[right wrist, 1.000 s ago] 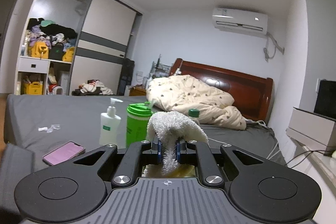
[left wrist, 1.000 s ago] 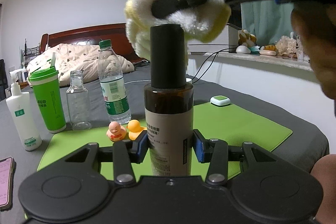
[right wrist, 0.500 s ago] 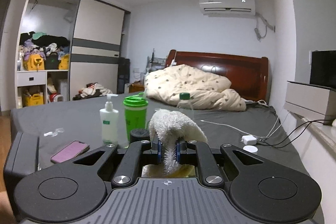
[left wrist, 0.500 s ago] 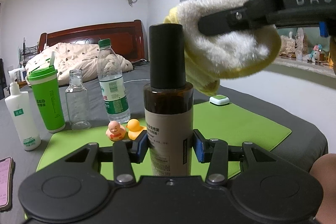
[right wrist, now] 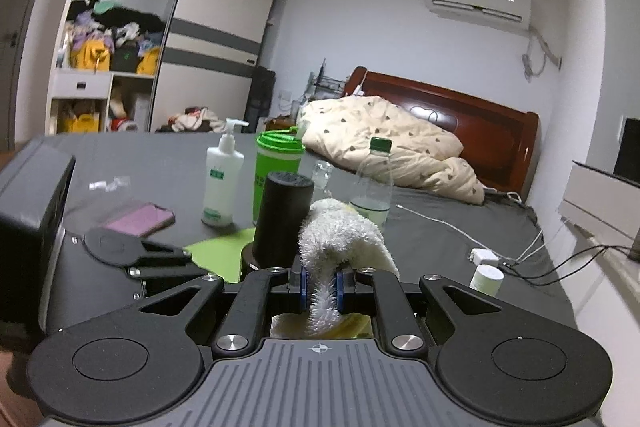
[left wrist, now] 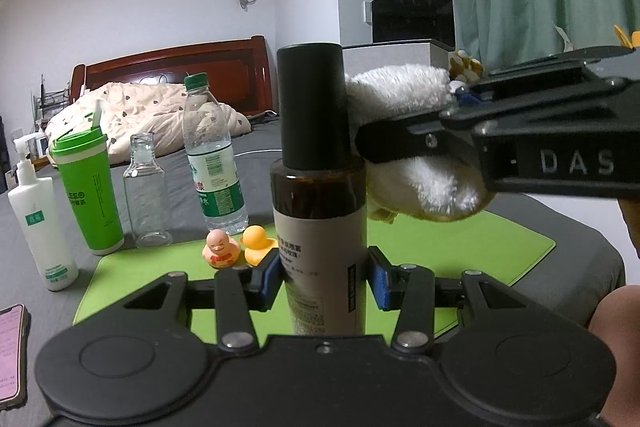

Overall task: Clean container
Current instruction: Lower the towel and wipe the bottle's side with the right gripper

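Observation:
My left gripper (left wrist: 323, 279) is shut on a brown bottle (left wrist: 320, 227) with a tall black cap (left wrist: 312, 107) and a white label, held upright over the green mat (left wrist: 460, 247). My right gripper (right wrist: 320, 287) is shut on a fluffy white and yellow cloth (right wrist: 340, 231). In the left wrist view the cloth (left wrist: 404, 99) presses against the right side of the cap and the bottle's shoulder. In the right wrist view the black cap (right wrist: 282, 215) stands just left of the cloth.
Behind the mat stand a white pump bottle (left wrist: 40, 223), a green tumbler (left wrist: 88, 195), an empty glass bottle (left wrist: 144, 187) and a water bottle (left wrist: 212, 155). Two rubber ducks (left wrist: 240, 247) sit on the mat. A phone (left wrist: 12, 347) lies at left.
The right gripper with the cloth has come down from above the cap to the right side of the cap and bottle shoulder. The left gripper and bottle have stayed put.

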A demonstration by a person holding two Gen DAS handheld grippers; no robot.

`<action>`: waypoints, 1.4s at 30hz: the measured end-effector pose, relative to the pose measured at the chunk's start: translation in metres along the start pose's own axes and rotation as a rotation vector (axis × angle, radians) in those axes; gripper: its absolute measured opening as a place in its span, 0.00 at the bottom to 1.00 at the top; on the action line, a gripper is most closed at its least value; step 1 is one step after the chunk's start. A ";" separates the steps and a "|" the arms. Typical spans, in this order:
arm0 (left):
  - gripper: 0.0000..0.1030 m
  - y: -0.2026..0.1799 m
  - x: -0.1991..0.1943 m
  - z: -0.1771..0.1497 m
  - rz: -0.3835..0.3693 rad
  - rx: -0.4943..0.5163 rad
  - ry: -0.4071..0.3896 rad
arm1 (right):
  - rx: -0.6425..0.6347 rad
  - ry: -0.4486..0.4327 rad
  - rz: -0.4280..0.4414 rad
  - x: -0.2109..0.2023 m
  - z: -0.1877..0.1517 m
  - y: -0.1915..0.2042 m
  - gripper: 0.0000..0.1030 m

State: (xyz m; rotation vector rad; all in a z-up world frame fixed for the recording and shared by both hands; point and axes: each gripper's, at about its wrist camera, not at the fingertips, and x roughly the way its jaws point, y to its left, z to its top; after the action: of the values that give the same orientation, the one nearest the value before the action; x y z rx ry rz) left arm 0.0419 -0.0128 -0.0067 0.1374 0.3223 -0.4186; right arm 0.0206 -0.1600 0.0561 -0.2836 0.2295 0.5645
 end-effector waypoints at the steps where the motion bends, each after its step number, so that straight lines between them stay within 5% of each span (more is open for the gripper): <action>1: 0.42 0.000 0.000 0.000 -0.001 0.001 0.001 | -0.003 0.004 0.000 0.000 -0.001 -0.001 0.12; 13: 0.42 0.002 0.001 0.001 -0.025 0.020 0.006 | 0.007 0.089 0.051 0.017 -0.030 -0.009 0.12; 22: 0.42 0.022 0.006 0.004 -0.137 0.031 0.028 | -0.063 -0.022 -0.009 -0.012 -0.013 -0.014 0.12; 42: 0.42 0.033 0.008 0.005 -0.233 0.093 0.049 | -0.183 0.097 0.157 0.037 -0.059 -0.009 0.12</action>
State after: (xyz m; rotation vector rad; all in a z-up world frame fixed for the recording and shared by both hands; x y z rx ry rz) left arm 0.0643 0.0128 -0.0025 0.2026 0.3691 -0.6619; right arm 0.0484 -0.1684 -0.0081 -0.4742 0.2965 0.7298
